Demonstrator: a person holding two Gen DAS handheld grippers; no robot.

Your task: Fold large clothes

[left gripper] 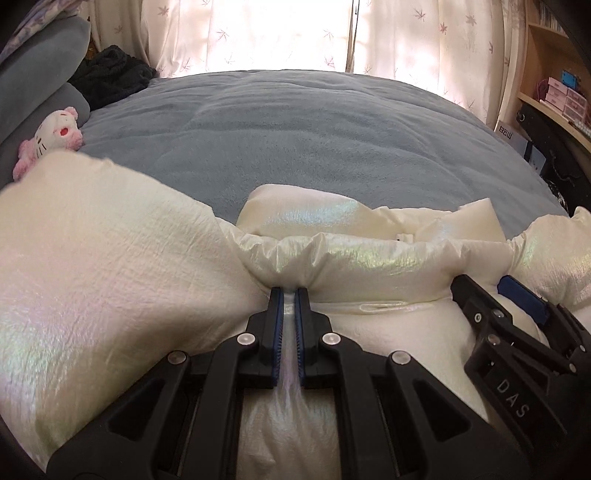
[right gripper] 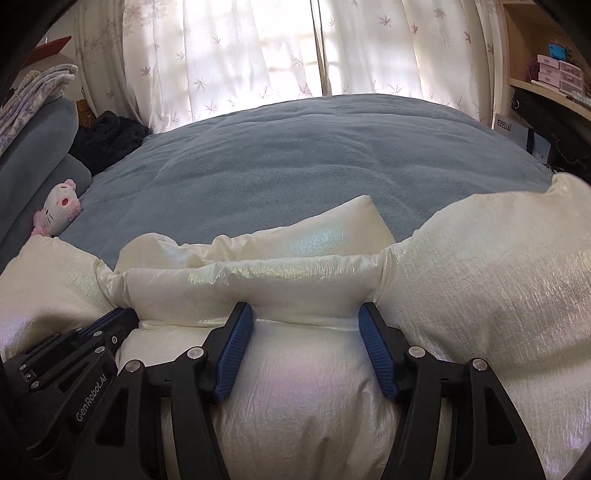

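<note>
A puffy cream-white jacket with a pearly sheen (left gripper: 110, 258) lies on the near part of the blue bed and fills the lower half of both views (right gripper: 480, 277). My left gripper (left gripper: 290, 291) is shut on a pinch of the jacket's fabric at a gathered seam. My right gripper (right gripper: 304, 314) is open, its blue-padded fingers (right gripper: 236, 343) resting on the jacket on either side of a padded bulge. The right gripper also shows at the right of the left wrist view (left gripper: 487, 291). The left gripper shows at the lower left of the right wrist view (right gripper: 110, 325).
The blue fleece bed cover (left gripper: 295, 129) stretches to the curtained window (left gripper: 277, 33). A pink and white plush cat (left gripper: 55, 136) and a dark garment (left gripper: 110, 74) lie by the pillows at left. Wooden shelves with boxes (left gripper: 554, 92) stand at right.
</note>
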